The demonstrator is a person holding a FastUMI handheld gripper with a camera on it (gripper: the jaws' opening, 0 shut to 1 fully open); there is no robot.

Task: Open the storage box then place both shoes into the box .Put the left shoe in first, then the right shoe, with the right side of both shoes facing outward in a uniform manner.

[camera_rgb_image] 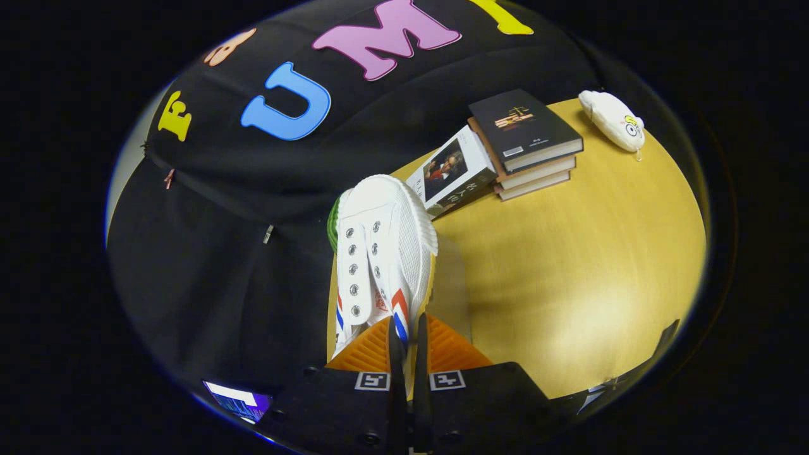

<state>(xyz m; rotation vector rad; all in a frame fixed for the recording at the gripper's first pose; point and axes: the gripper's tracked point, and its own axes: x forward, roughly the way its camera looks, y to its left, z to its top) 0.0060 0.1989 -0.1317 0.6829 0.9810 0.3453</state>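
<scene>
Tongs [404, 344] clenched on white shoe [379, 246], stacked books [505, 151] and white pouch [612, 119] beyond on table [569, 265]

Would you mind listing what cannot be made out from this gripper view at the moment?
- Shoe: its heel end is hidden behind the gripper fingers, which are pinched on its side wall.
- The shoe's far side is turned away; whether it is the left or right shoe cannot be told.
- Books: cover text too small to read.
- White pouch on the table: details too small.
</scene>
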